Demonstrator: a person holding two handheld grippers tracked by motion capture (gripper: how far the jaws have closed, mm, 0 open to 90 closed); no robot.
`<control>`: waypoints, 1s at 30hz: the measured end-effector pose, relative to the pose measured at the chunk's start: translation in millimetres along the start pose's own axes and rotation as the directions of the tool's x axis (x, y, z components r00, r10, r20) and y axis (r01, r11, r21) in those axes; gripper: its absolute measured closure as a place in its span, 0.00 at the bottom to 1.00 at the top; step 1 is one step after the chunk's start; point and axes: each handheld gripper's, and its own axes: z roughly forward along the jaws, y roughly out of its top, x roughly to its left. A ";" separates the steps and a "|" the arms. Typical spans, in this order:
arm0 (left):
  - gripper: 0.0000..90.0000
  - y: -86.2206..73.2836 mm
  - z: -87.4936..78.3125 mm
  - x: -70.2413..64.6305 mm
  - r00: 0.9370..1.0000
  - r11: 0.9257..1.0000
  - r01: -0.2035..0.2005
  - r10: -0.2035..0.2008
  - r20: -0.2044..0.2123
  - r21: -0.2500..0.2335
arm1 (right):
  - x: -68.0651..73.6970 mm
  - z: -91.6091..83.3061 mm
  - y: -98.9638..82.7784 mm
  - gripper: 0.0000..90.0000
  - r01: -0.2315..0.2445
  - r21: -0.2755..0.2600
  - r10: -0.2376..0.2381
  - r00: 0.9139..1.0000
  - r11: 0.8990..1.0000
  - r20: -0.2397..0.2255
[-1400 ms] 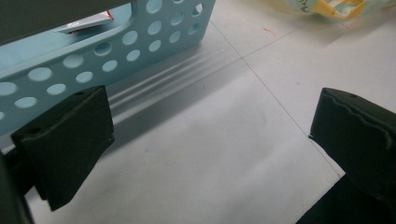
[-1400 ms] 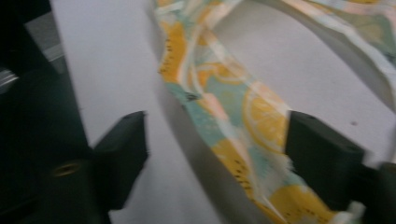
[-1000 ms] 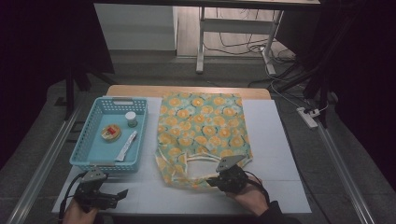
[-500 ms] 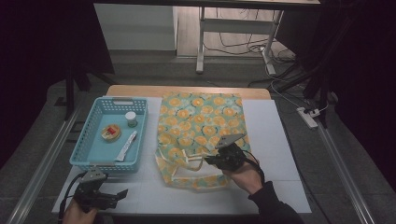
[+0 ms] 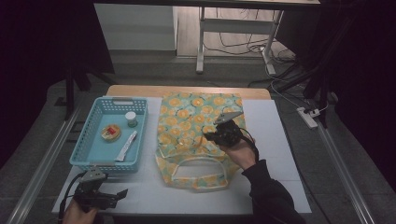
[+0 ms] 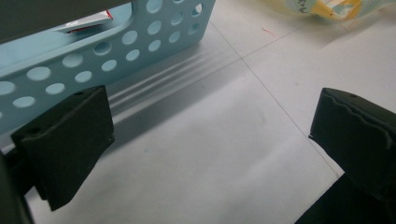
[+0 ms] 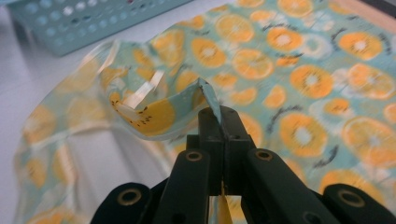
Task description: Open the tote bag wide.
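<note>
1. Orange-print tote bag (image 5: 198,135) is lying flat on the white counter (image 5: 280,154), just beside the blue basket (image 5: 88,154).
2. Right claw (image 7: 218,112) is clenching a fold of the bag's upper layer, holding it raised.
3. Left claw (image 6: 205,135) is resting released near the basket's front wall, grasping nothing.
</note>
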 end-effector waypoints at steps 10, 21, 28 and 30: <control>0.00 0.0 0.0 0.9 1.000 1.000 0.004 -0.004 0.004 0.000 | -30.6 17.4 25.8 1.00 -0.008 -0.001 0.008 0.998 1.000 0.064; 0.00 0.1 0.4 1.3 1.000 1.000 0.005 -0.005 0.009 0.002 | -74.3 41.5 36.0 1.00 -0.068 0.026 0.064 0.991 0.997 0.114; 0.00 0.2 0.4 1.3 1.000 1.000 0.005 -0.005 0.011 0.004 | -103.7 58.6 31.4 1.00 -0.144 0.041 0.136 0.979 0.989 0.151; 0.00 0.2 0.4 1.2 1.000 1.000 0.004 -0.004 0.011 0.004 | -105.7 62.5 29.2 1.00 -0.147 0.052 0.137 0.979 0.988 0.153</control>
